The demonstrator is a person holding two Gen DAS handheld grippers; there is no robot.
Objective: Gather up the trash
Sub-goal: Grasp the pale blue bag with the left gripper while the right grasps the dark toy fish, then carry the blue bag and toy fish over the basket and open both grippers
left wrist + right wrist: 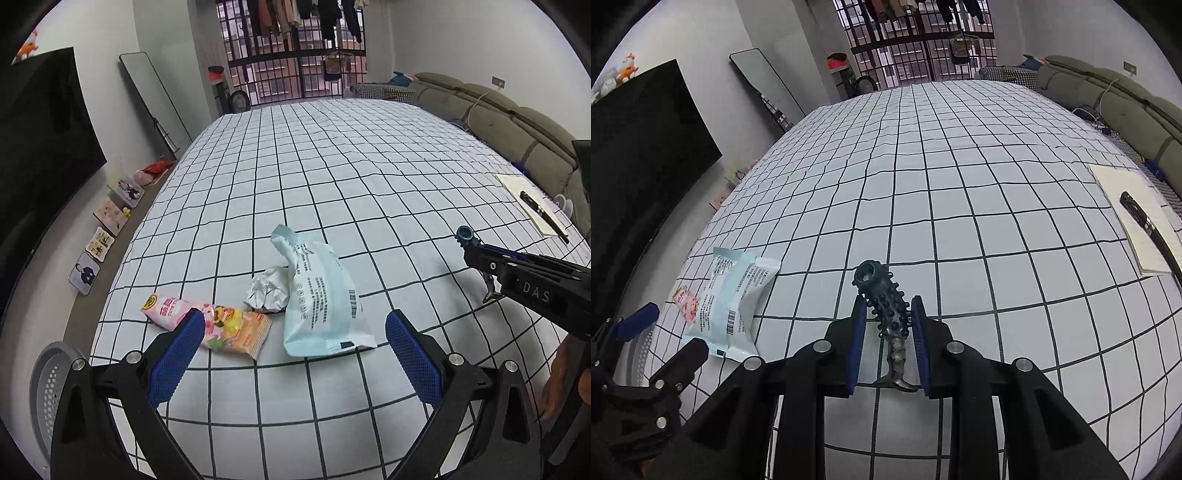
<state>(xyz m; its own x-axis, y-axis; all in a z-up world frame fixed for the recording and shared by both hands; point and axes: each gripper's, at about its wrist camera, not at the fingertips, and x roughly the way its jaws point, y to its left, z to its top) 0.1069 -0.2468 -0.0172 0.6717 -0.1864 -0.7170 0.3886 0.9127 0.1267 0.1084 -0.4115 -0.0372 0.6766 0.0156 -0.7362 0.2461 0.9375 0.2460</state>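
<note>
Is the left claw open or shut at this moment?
Open. The left claw has its blue pads wide apart above the wrappers, gripping nothing.

Both wrist cameras look obliquely down along their fingers, low over the table [332, 166]; both views share the wrapper [321, 295].

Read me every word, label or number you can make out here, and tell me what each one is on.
"DAS": white letters on the right claw's black body.
Pale blue packet: printed lines and a barcode, too small to read.
Pink snack wrapper: large characters and a round logo, too blurred to read.
Nothing else carries legible text.
</note>
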